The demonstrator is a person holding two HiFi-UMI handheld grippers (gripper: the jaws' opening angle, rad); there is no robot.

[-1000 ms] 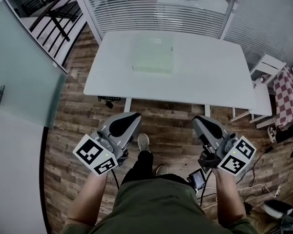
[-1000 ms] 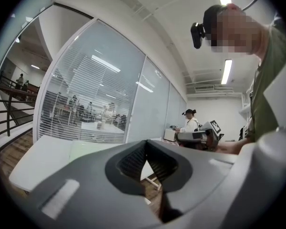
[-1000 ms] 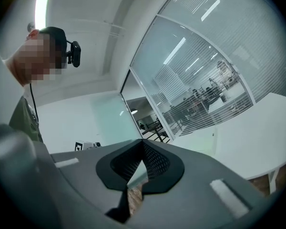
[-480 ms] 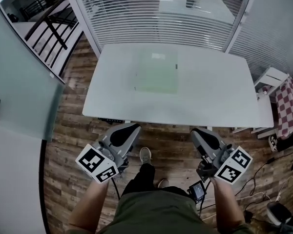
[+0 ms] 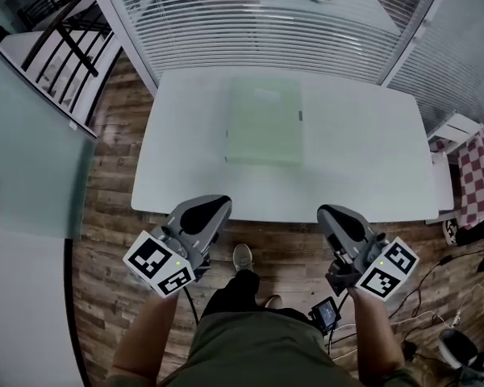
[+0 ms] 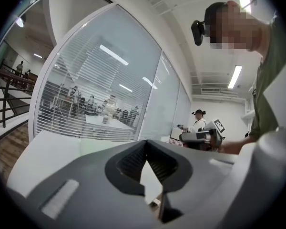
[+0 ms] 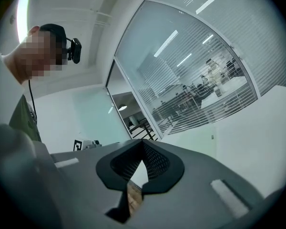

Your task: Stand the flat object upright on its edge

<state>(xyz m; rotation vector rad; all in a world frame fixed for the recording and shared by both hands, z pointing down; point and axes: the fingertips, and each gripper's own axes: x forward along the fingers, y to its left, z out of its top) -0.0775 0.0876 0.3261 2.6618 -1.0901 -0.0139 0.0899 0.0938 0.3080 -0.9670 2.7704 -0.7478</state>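
Note:
A pale green flat square object [image 5: 265, 122] lies flat on the white table [image 5: 363, 176], towards its far middle. My left gripper [image 5: 200, 214] hangs at the table's near edge, left of centre, shut with nothing in it. My right gripper [image 5: 339, 220] hangs at the near edge right of centre, also shut and empty. Both stay well short of the green object. In the left gripper view the jaws [image 6: 145, 149] meet, and the green object [image 6: 102, 146] shows as a thin pale strip beyond. The right gripper view shows closed jaws [image 7: 143, 149] and the table [image 7: 257, 132].
A glass wall with white blinds [image 5: 258, 22] runs behind the table. A frosted glass panel [image 5: 28, 168] stands at the left. A white stool [image 5: 456, 127] and a checkered cloth [image 5: 477, 180] sit at the right. Cables [image 5: 460, 313] lie on the wooden floor.
The table and green object have come nearer and lower in the head view as the person stepped forward. Both grippers now reach the table's near edge. Jaws stayed shut.

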